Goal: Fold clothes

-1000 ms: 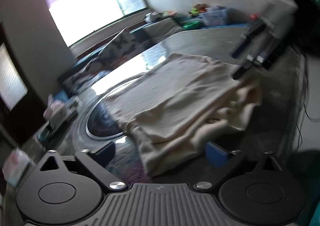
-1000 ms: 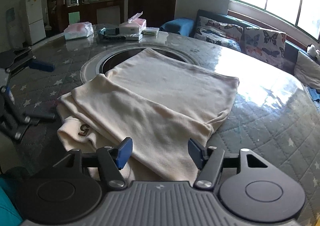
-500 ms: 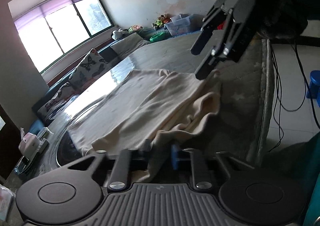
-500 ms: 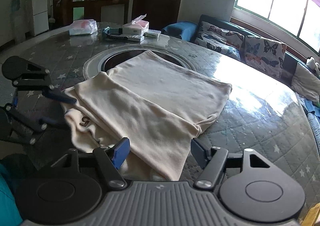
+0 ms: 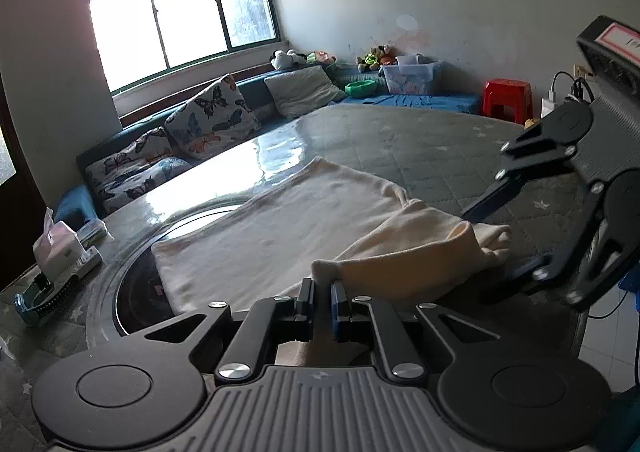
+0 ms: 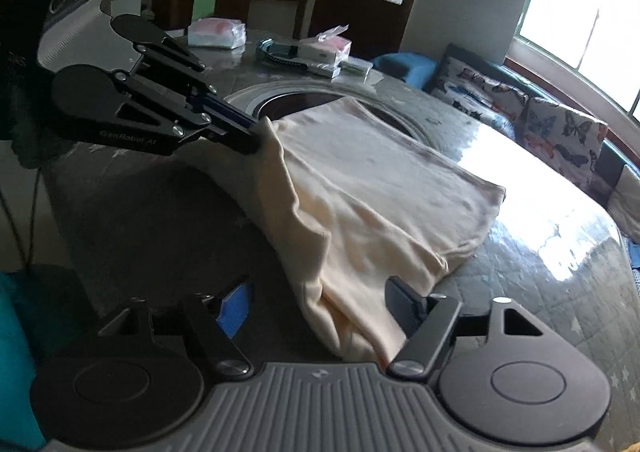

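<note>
While the cream garment [image 6: 372, 188] lay partly folded on the tabletop [image 6: 540, 292] just right of the round inset [image 6: 296, 100], the left gripper [image 5: 322, 294] had just been closing and pinched the near left corner, lifted clear. Right gripper [image 6: 316, 304] stood spread, near right corner between its jaws, pads not pressing. Judgement: clamp right first, then raise both corners level and carry them over together, keeping the edge taut.

I see bare table [image 5: 420, 140] beyond the cloth [image 6: 372, 188] (window side); 2 tissue packs [image 6: 216, 32] and a box [image 6: 326, 50] crowd the far edge.
</note>
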### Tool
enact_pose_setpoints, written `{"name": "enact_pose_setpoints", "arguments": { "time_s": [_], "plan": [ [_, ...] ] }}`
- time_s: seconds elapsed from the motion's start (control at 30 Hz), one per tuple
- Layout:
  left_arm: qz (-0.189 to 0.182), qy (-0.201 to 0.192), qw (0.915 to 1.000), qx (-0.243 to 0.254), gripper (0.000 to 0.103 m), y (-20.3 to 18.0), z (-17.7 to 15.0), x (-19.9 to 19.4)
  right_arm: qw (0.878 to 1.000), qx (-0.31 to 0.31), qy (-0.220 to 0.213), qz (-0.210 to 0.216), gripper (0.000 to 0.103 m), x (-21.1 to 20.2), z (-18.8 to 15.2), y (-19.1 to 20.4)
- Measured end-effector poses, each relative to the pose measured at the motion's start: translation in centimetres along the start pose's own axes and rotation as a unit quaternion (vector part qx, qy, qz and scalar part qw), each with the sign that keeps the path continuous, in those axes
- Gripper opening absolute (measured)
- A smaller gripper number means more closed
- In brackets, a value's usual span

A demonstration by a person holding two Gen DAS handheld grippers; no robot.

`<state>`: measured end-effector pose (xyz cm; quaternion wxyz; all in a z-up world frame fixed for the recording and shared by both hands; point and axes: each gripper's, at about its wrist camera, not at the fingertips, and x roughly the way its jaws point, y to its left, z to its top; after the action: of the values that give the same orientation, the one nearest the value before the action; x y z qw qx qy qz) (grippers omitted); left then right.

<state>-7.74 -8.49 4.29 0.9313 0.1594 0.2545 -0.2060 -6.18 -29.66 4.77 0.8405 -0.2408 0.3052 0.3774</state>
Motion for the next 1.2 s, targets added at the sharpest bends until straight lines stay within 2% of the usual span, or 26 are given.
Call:
{"name": "enact_pose_setpoints", "arguments": {
  "time_s": [0.07, 0.13, 0.23, 0.3, 0.37, 0.47, 0.63, 0.73, 0.77, 0.9, 1.07, 1.2],
  "plan": [
    [-0.001, 0.003, 1.0000, -0.002, 0.009, 0.0, -0.3, -0.1, 1.000, 0.012, -0.001, 0.004, 0.055, 1.1, 0.1, -0.1],
    [-0.002, 0.007, 1.0000, -0.004, 0.014, 0.0, -0.6, -0.1, 1.000, 0.020, 0.004, 0.010, 0.034, 2.0, 0.2, -0.2],
    [0.007, 0.010, 0.9999, 0.005, 0.015, -0.1, -1.7, -1.0, 0.999, 0.035, 0.002, 0.020, 0.020, 2.4, 0.6, -0.6],
    [0.013, 0.010, 0.9998, 0.016, 0.022, -0.3, -2.5, -1.6, 0.999, 0.046, -0.002, 0.026, 0.016, 2.2, 0.9, -0.9],
    [0.021, 0.009, 0.9993, 0.029, 0.042, -0.6, -3.3, -2.2, 0.998, 0.055, -0.010, 0.029, 0.015, 1.9, 1.2, -1.3],
    [0.033, 0.012, 0.9976, 0.060, 0.045, -1.2, -4.4, -2.5, 0.997, 0.063, -0.021, 0.029, 0.014, 1.4, 1.9, -1.6],
    [0.057, 0.012, 0.9905, 0.124, 0.043, -2.5, -5.6, -1.9, 0.996, 0.076, -0.037, 0.022, 0.013, 1.0, 2.7, -2.0],
    [0.073, 0.013, 0.9891, 0.127, 0.018, -2.3, -6.1, -1.6, 0.995, 0.082, -0.045, 0.018, 0.012, 0.8, 2.8, -2.1],
    [0.074, 0.012, 0.9894, 0.124, 0.014, -2.1, -6.1, -1.7, 0.995, 0.083, -0.047, 0.017, 0.012, 0.8, 2.7, -2.1],
    [0.074, -0.001, 0.9899, 0.121, 0.010, -1.9, -6.0, -2.9, 0.994, 0.087, -0.058, 0.014, 0.011, 0.4, 2.6, -2.1],
    [0.052, -0.016, 0.9926, 0.108, 0.009, -2.1, -5.1, -5.8, 0.994, 0.080, -0.078, 0.016, 0.010, -1.4, 2.6, -1.8],
    [0.021, -0.023, 0.9942, 0.103, 0.009, -2.3, -4.5, -8.7, 0.993, 0.074, -0.093, 0.025, 0.010, -4.0, 2.7, -1.3]
  ]
}}
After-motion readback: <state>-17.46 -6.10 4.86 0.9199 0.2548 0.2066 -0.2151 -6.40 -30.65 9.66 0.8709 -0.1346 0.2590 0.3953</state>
